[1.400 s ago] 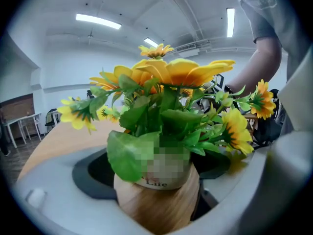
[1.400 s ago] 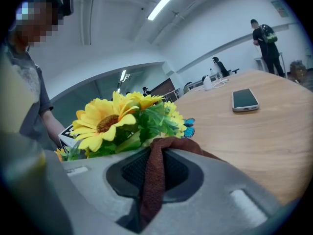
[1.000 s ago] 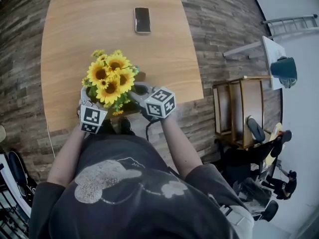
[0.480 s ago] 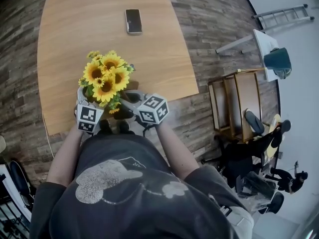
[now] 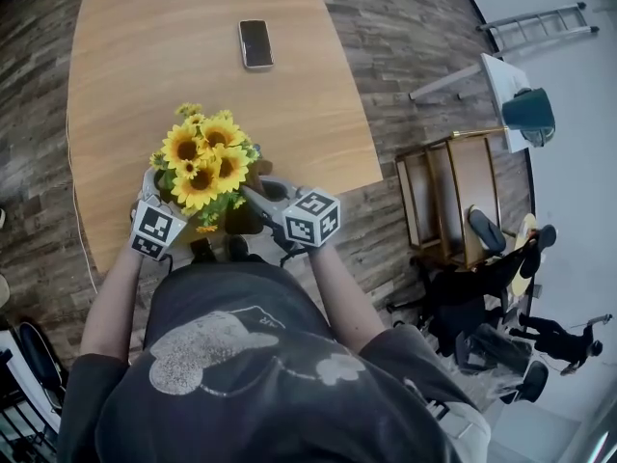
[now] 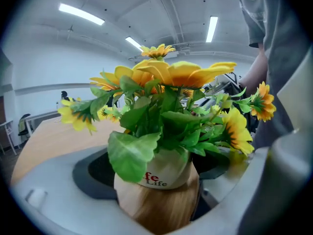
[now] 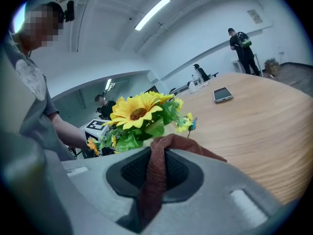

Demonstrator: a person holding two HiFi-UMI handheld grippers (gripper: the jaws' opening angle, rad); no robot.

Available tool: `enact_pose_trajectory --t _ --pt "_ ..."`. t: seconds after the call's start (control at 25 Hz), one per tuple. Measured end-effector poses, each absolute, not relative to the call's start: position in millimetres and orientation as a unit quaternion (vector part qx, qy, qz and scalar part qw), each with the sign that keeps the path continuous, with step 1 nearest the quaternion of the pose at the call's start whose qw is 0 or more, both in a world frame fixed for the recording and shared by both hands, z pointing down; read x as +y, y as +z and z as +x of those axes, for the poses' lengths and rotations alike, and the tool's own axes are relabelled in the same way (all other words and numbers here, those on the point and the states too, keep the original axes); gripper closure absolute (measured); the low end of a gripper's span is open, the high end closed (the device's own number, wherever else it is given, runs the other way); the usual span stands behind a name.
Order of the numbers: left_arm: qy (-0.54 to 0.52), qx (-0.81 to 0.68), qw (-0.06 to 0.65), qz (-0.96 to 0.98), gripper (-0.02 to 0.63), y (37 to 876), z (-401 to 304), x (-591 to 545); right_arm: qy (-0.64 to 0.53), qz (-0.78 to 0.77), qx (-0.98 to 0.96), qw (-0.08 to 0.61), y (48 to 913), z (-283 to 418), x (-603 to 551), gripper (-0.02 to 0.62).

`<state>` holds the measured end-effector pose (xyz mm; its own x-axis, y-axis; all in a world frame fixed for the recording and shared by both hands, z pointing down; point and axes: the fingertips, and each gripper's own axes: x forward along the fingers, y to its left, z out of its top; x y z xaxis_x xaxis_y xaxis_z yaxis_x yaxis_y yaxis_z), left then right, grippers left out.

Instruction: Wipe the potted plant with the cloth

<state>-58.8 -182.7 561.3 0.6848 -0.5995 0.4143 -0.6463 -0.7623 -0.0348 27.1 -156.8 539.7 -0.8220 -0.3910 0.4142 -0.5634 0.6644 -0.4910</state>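
Brown cloth point(image 7: 154, 180) pinched tight in right gripper point(image 7: 164, 151), bunched ready for wiping; left gripper point(image 6: 159, 207) seems clamped round potted plant point(image 6: 164, 173), steadying it at table point(image 5: 193, 75) near edge, blooms beside cloth

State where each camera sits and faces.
Head view: on the person's head, facing down at the table; torso, arms, left gripper, right gripper show.
Left gripper view: on that gripper, facing the potted plant gripped in its jaws; shirt shows.
Right gripper view: on that gripper, facing over its cloth across the table; left arm shows.
All share the potted plant.
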Motion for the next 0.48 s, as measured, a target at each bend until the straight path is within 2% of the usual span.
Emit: enact_pose_trajectory --t 0.16,0.28,0.36,0.48 --pt "0.210 -0.310 0.049 0.926 0.089 563.4 -64.0 -182.5 0.310 0.282 -0.897 0.138 539.8 24.9 -161.1 0.551" --pt "0.207 -0.316 0.051 0.925 0.041 564.3 -67.7 -183.9 0.300 0.293 -0.896 0.148 539.3 27.7 -165.5 0.551" --pt "0.203 -0.326 0.060 0.921 0.015 564.9 -72.7 -182.5 0.290 0.304 -0.894 0.153 537.7 33.9 -172.1 0.551" --pt "0.196 -0.361 0.084 0.908 0.009 567.2 -82.3 -175.6 0.285 0.318 -0.892 0.146 534.1 47.3 -182.4 0.551"
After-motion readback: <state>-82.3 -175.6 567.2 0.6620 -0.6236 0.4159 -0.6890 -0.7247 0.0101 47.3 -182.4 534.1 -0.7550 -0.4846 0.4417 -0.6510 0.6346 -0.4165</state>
